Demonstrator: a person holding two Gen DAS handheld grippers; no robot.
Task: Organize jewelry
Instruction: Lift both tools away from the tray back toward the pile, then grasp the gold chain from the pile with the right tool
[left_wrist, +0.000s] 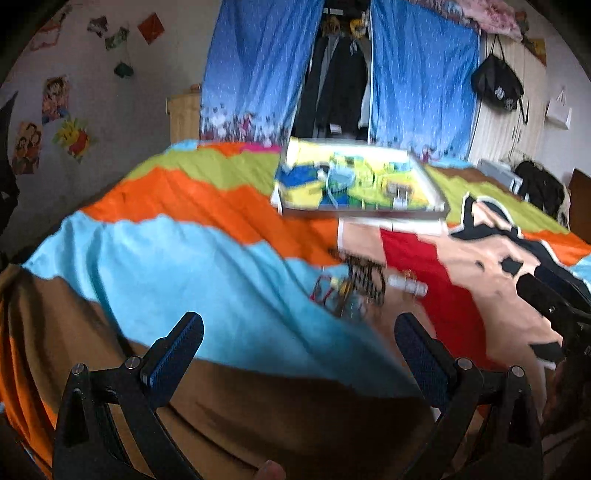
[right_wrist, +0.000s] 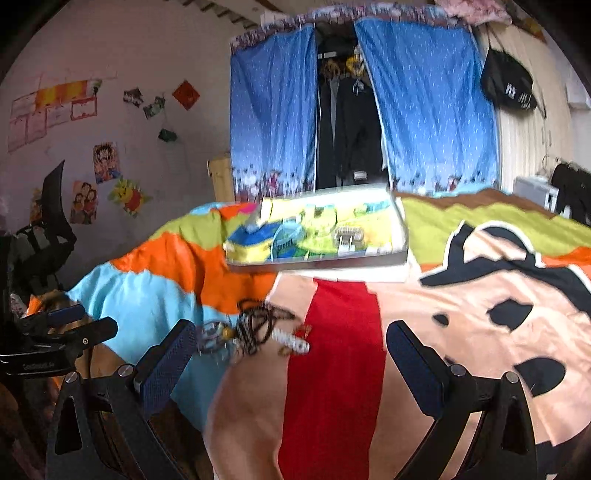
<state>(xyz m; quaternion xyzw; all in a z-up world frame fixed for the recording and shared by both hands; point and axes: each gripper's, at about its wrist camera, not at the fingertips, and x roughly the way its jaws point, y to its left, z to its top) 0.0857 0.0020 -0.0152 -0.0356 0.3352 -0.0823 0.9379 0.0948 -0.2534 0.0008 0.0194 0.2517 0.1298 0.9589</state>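
Bedroom: striped bedspread (left_wrist: 177, 254), blue curtains (right_wrist: 273, 107), blurred, probably jewelry (right_wrist: 258, 332).

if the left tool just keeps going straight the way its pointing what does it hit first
Probably the bedspread: the open left tool holds nothing and points over the blue patch. The jewelry pile lies slightly right of that line, though blur makes depth uncertain.

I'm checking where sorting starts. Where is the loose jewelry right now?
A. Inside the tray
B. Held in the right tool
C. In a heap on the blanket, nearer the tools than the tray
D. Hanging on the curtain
C: the jewelry heap lies on the blanket, short of the tray; both tools are open and hold nothing.
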